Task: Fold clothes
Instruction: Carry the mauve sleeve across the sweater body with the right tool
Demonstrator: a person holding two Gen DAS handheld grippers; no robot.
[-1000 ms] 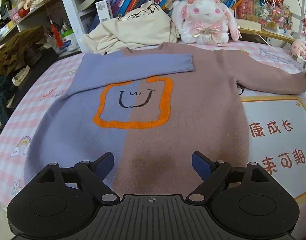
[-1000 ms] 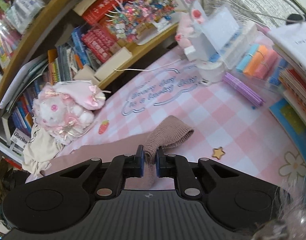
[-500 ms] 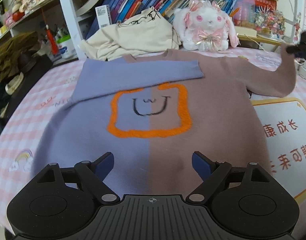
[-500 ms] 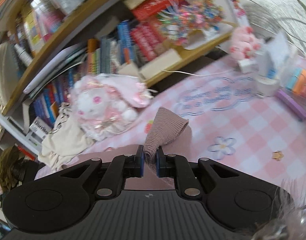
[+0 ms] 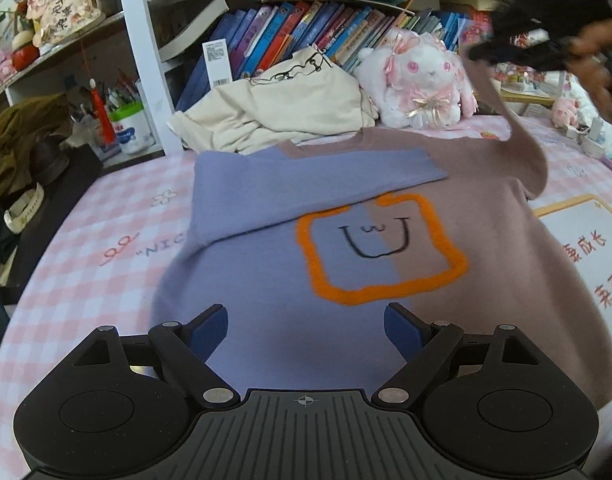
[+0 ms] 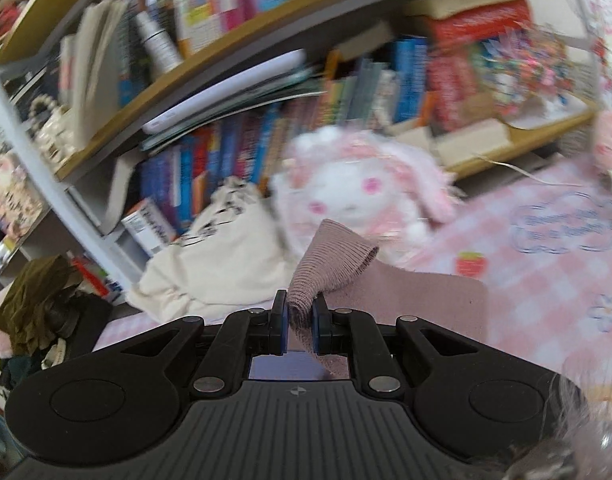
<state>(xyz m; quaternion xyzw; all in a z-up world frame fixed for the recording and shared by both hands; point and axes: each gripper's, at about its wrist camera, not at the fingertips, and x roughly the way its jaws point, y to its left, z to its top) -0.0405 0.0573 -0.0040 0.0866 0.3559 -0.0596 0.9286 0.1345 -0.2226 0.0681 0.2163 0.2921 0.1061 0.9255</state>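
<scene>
A purple and mauve sweater (image 5: pixel 346 240) with an orange square and a smiley face lies flat on the pink checked table. Its purple sleeve (image 5: pixel 306 176) is folded across the chest. My left gripper (image 5: pixel 306 328) is open and empty over the sweater's lower hem. My right gripper (image 6: pixel 298 328) is shut on the ribbed cuff (image 6: pixel 330 256) of the mauve sleeve and holds it high. In the left wrist view the right gripper (image 5: pixel 506 52) shows at the top right, with the mauve sleeve (image 5: pixel 514 136) hanging from it down to the shoulder.
A cream garment (image 5: pixel 282 112) and a white plush rabbit (image 5: pixel 418 80) sit behind the sweater, under a bookshelf (image 5: pixel 306 32). Dark clothes (image 5: pixel 18 136) pile at the left. A white placard with red characters (image 5: pixel 586 252) lies at the right.
My right gripper has lifted the mauve sleeve off the table and swung it up and to the left. My left gripper has stayed open and shifted left over the hem.
</scene>
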